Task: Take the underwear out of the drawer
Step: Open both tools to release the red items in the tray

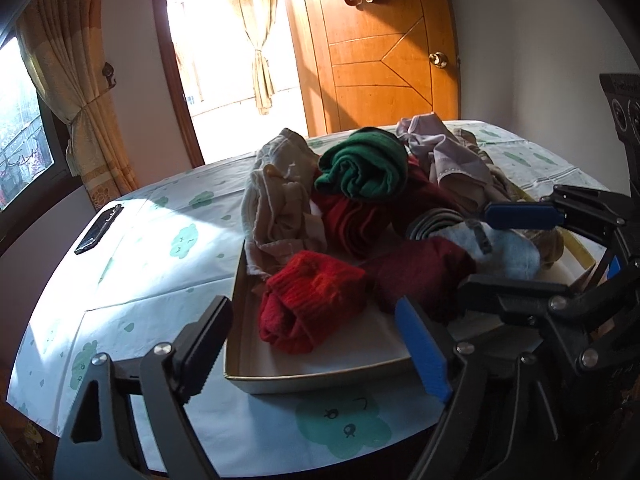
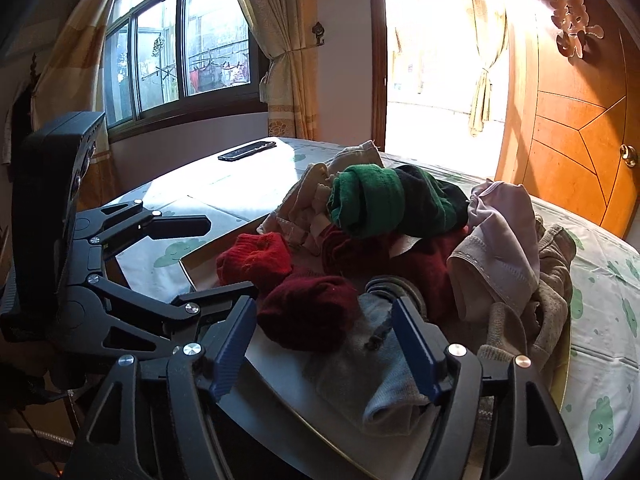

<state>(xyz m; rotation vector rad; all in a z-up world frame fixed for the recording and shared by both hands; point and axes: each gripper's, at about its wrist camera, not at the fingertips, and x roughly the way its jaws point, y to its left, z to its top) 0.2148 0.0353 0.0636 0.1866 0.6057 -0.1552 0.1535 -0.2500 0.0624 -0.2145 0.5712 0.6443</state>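
Observation:
A shallow white drawer (image 1: 320,380) (image 2: 224,240) rests on a cloud-print sheet (image 1: 160,264) and holds a heap of clothes. Beige underwear (image 1: 276,208) (image 2: 312,196) lies at its far left, lilac underwear (image 1: 440,148) (image 2: 500,240) at the far right. In front lie a green roll (image 1: 364,168) (image 2: 368,204), a red knit roll (image 1: 312,300) (image 2: 254,260), a dark red roll (image 2: 308,308) and a grey-blue sock (image 1: 504,248) (image 2: 372,368). My left gripper (image 1: 316,348) (image 2: 228,258) stands open before the red knit roll. My right gripper (image 2: 326,344) (image 1: 496,248) is open astride the grey-blue sock.
A dark phone (image 1: 98,230) (image 2: 248,150) lies on the sheet at the far left. A rolled belt (image 1: 432,224) sits among the clothes. Behind stand a wooden door (image 1: 380,40) (image 2: 580,140), a bright doorway and a curtained window (image 2: 180,52).

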